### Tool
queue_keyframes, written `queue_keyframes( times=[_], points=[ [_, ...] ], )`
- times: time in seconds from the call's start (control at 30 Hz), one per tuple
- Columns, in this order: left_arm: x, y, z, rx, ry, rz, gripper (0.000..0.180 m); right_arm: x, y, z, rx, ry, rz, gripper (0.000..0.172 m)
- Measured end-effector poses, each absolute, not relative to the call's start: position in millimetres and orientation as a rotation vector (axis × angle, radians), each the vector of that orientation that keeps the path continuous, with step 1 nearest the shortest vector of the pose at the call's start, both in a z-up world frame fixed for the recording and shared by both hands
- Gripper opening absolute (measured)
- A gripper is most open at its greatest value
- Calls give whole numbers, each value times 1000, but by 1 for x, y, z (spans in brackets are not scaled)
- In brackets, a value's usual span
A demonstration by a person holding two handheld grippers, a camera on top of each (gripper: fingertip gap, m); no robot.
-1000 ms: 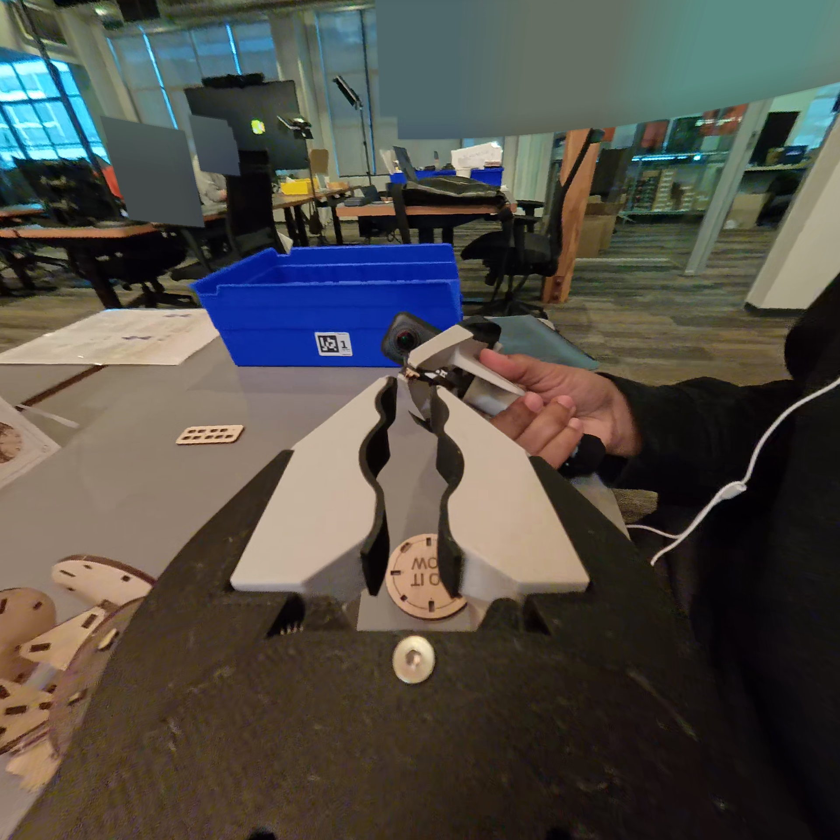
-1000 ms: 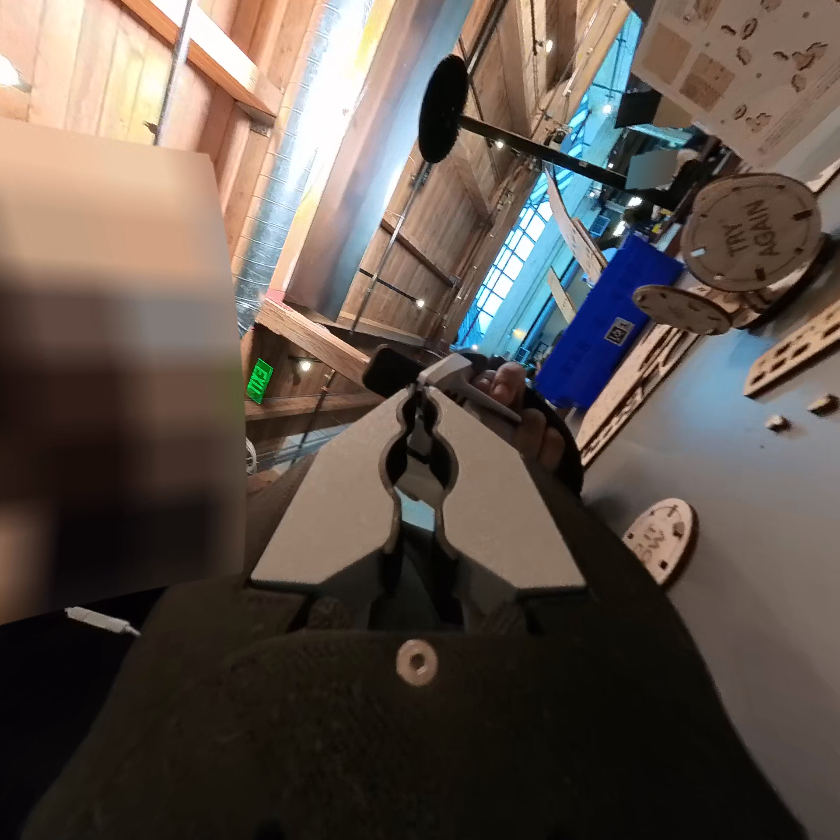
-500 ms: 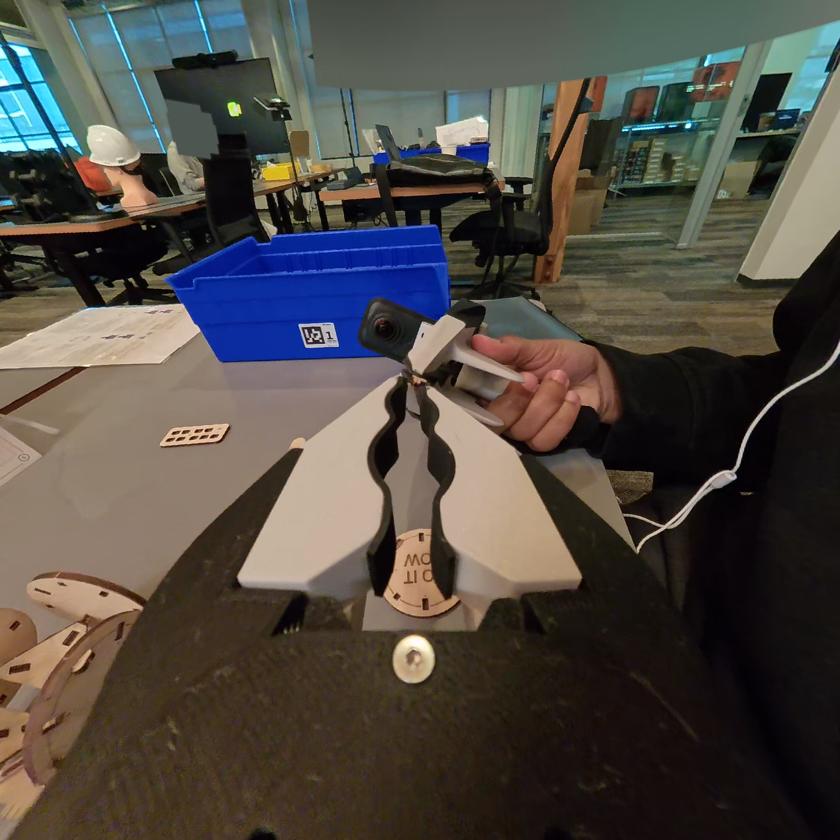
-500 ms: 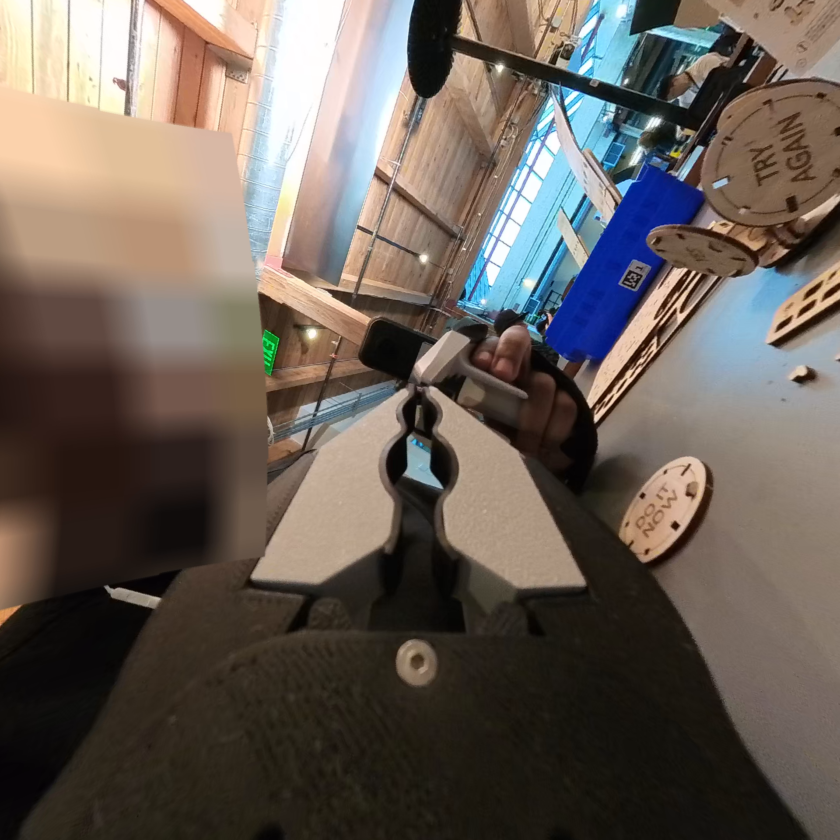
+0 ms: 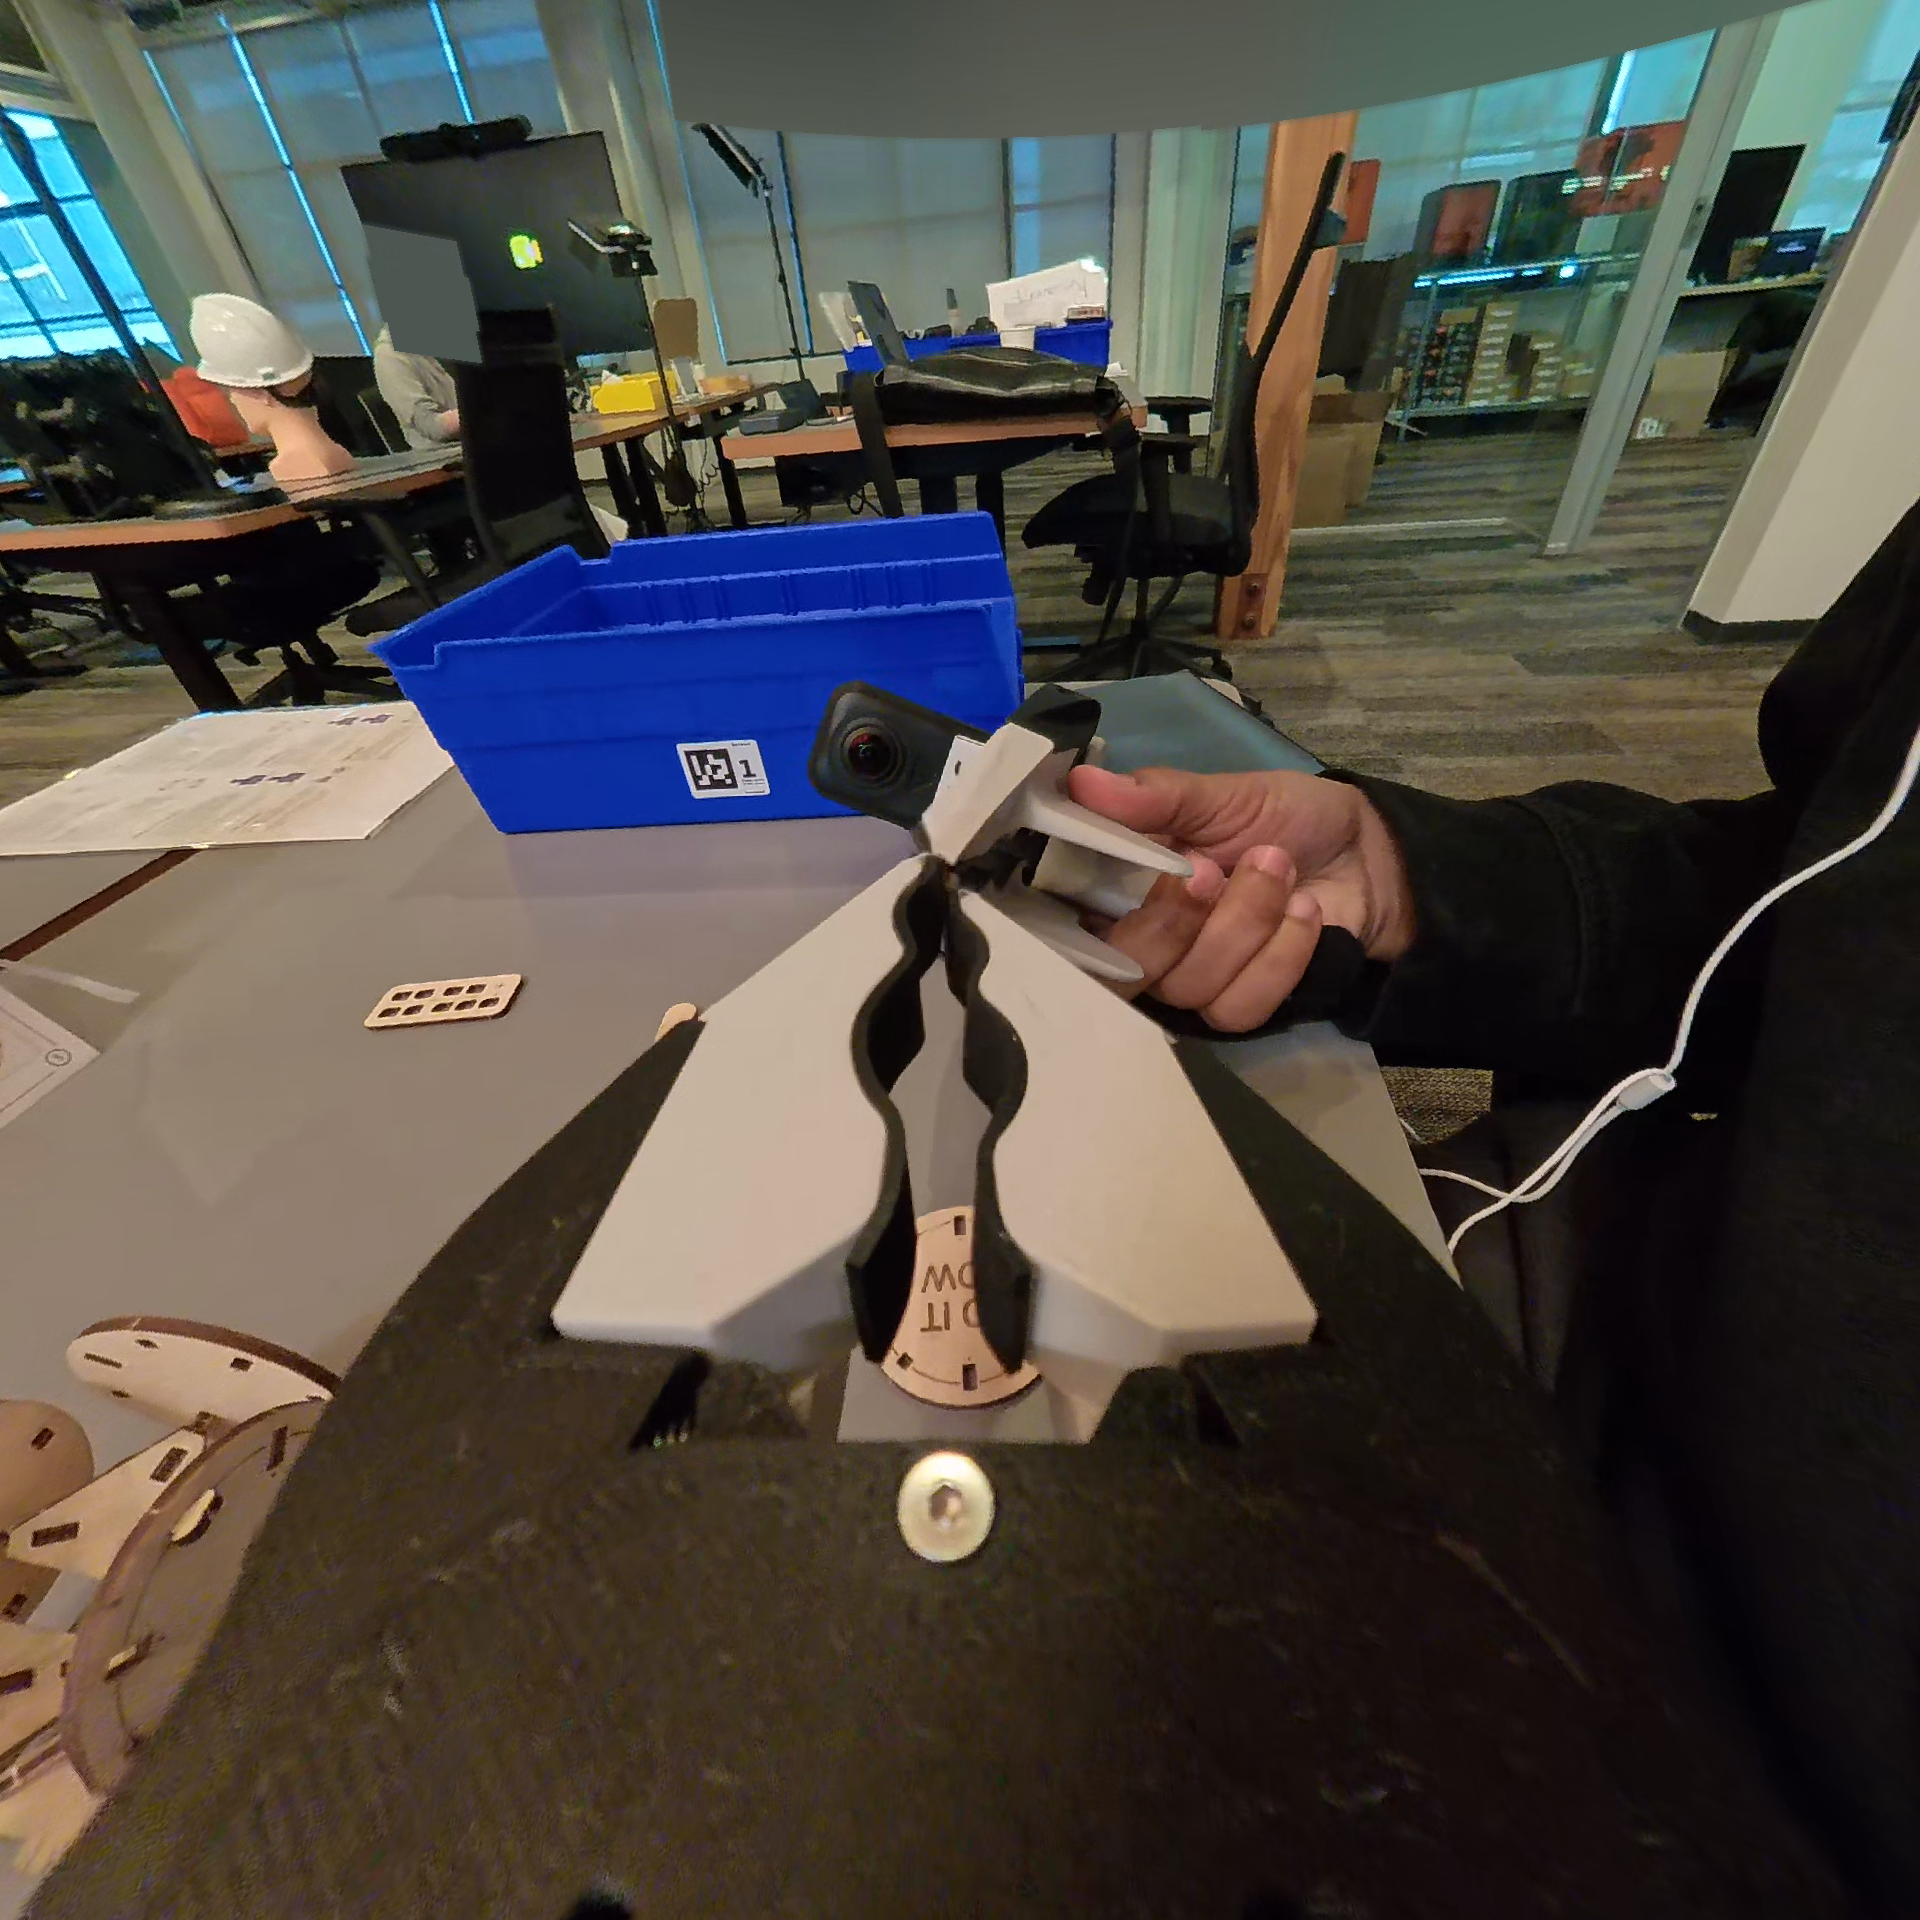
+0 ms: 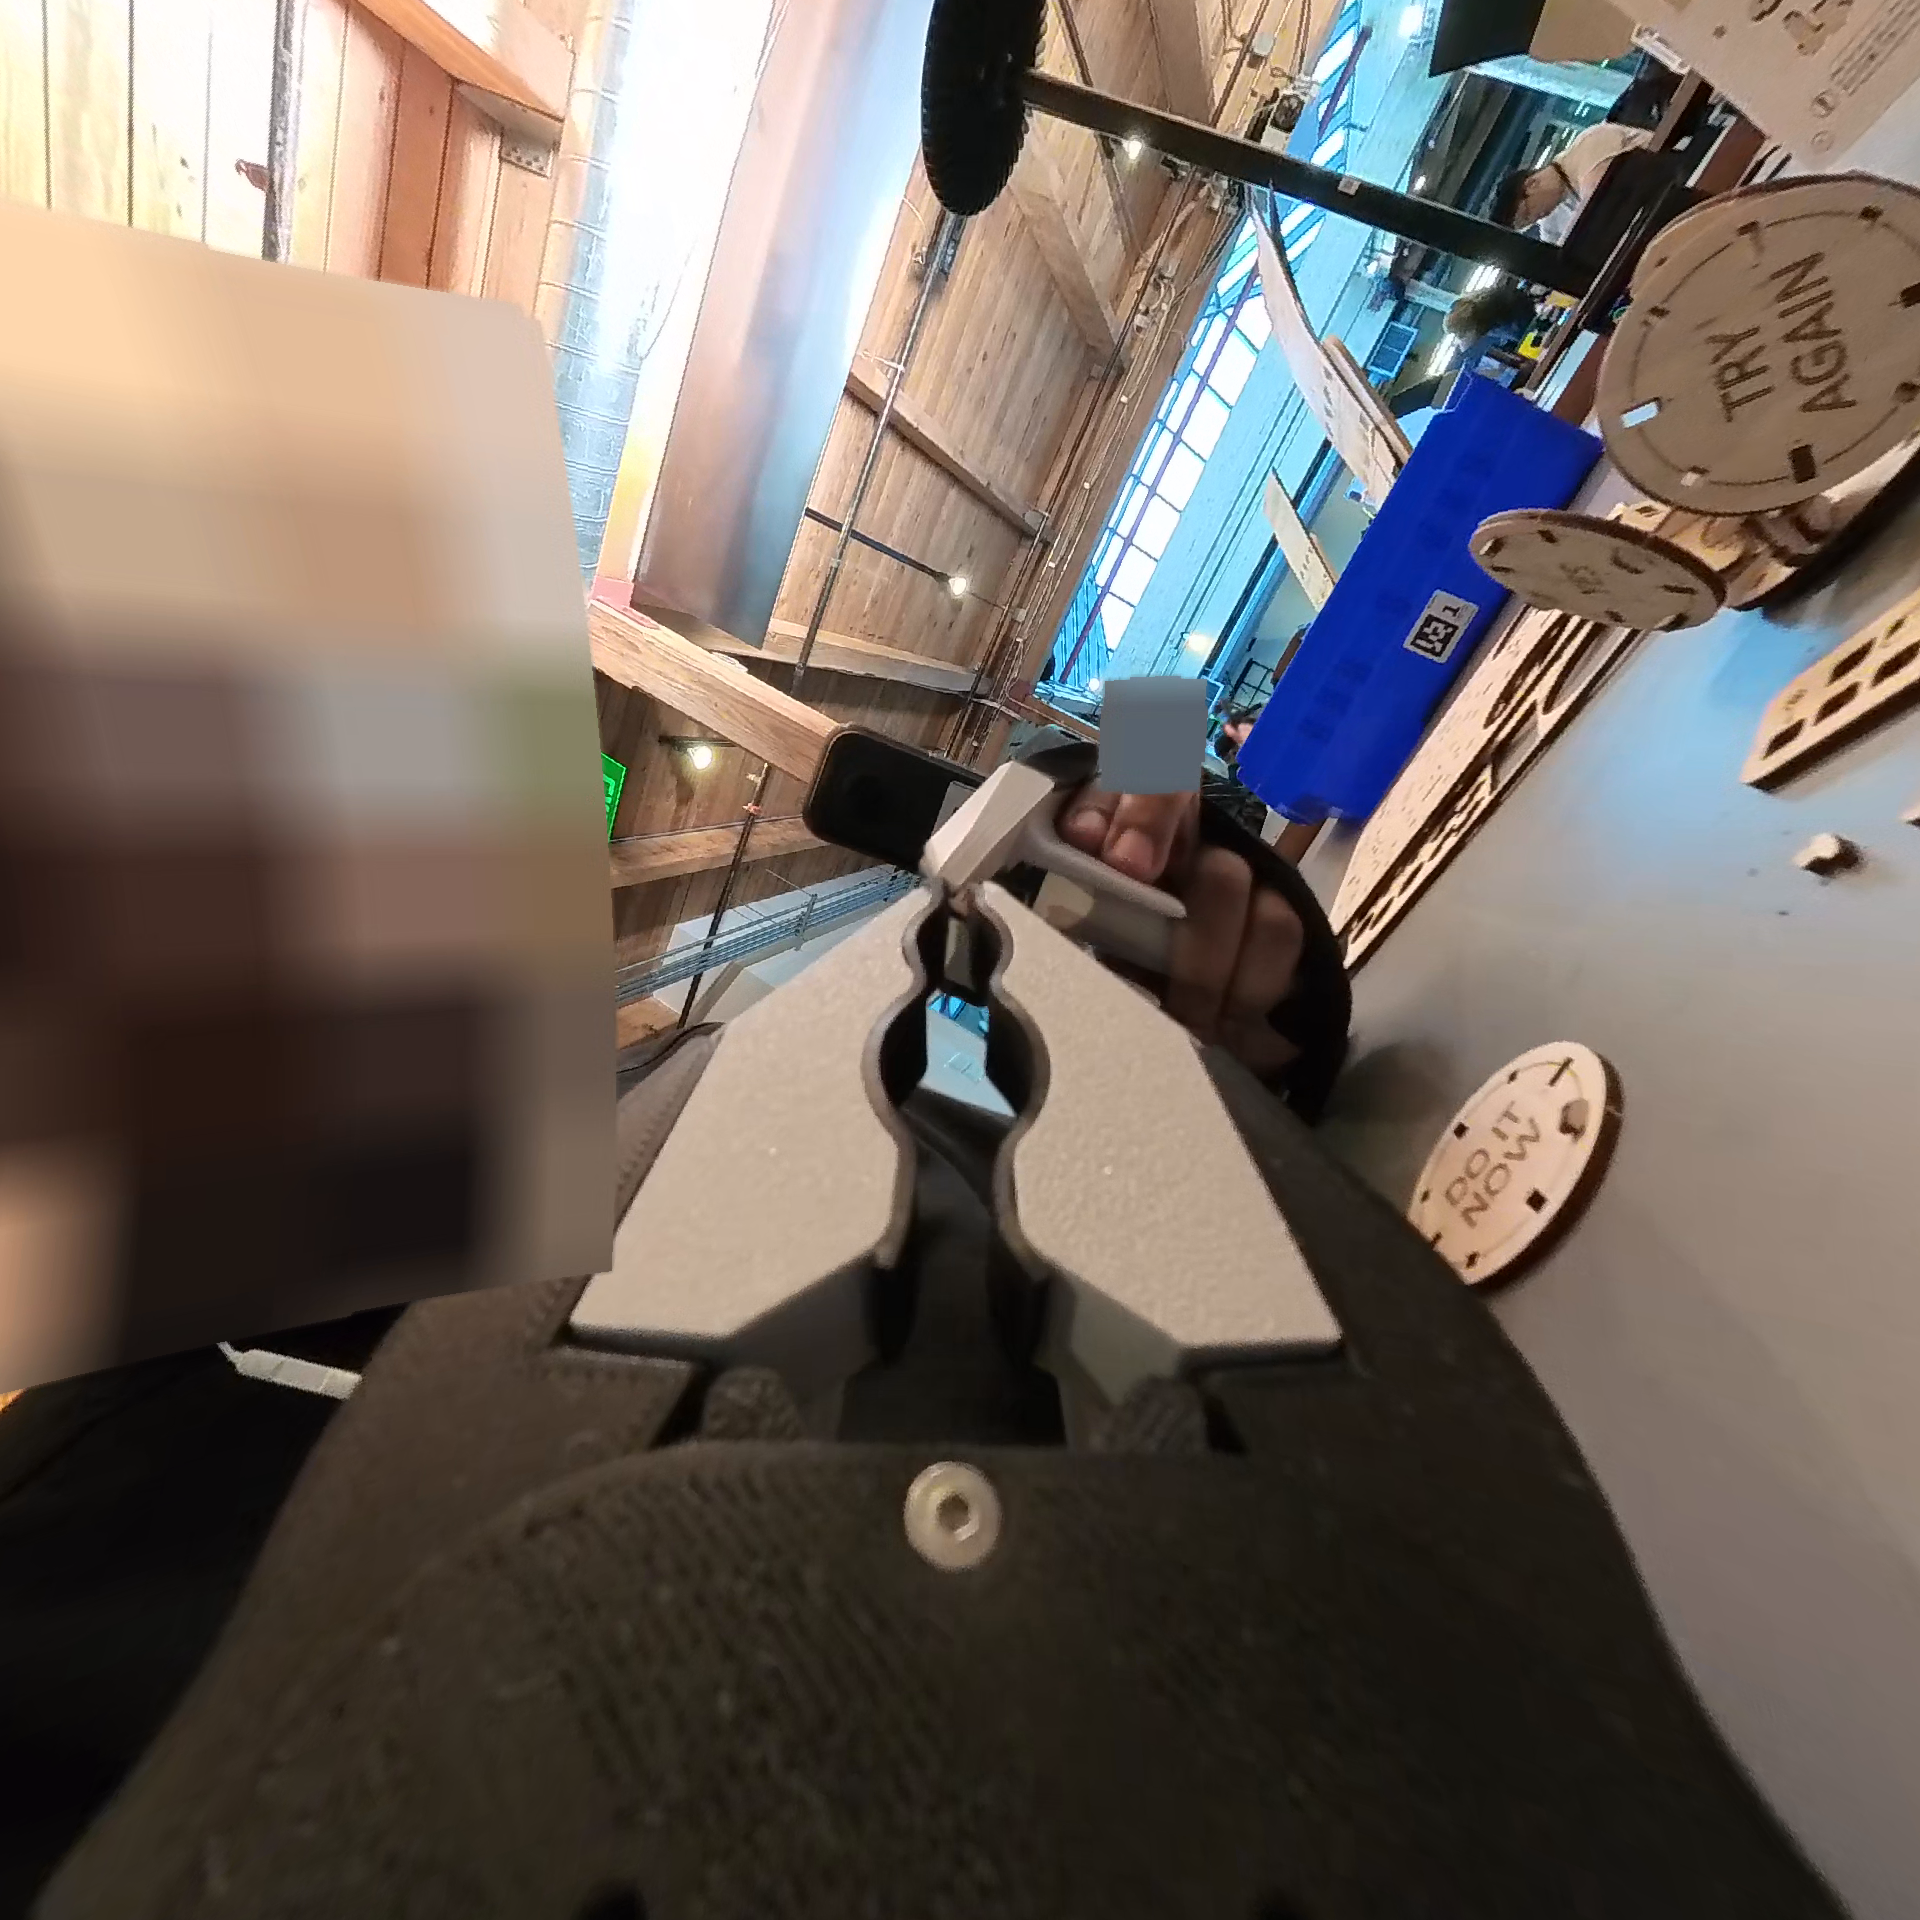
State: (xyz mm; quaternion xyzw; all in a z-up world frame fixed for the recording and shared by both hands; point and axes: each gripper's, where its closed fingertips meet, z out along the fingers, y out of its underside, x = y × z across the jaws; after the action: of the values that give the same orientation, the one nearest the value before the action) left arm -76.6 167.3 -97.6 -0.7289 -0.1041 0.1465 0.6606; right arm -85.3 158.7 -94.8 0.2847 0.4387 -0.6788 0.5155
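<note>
My left gripper and right gripper meet tip to tip above the table, both pinched narrow on nothing I can make out, a disc lying below; pushing off-line could make the tips slip past each other.

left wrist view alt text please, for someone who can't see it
The left hand-held gripper, fingertips together, meets the tip of a second hand-held gripper held in a hand above a grey table. A round wooden disc lies on the table below its fingers, a blue bin behind, wooden parts at left.
</note>
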Motion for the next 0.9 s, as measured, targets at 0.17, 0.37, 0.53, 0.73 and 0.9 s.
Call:
queue_keyframes(
  times=[0.17, 0.37, 0.53, 0.73, 0.9],
  points=[
    [-78, 167, -99, -1655, -243, 339, 0, -86, 158, -96, 693, 1071, -1648, 2],
    [-82, 163, -98, -1639, -276, 325, 0, -91, 164, -92, 676, 1165, -1769, 3],
    [-85, 159, -95, -1607, -314, 269, 0, -97, 164, -93, 669, 1545, -2051, 12],
    [-86, 158, -95, -1593, -332, 213, 0, -92, 159, -92, 583, 1917, -2260, 12],
    [-84, 160, -96, -1602, -321, 204, 0, -90, 158, -92, 570, 1892, -2242, 6]
  ],
)
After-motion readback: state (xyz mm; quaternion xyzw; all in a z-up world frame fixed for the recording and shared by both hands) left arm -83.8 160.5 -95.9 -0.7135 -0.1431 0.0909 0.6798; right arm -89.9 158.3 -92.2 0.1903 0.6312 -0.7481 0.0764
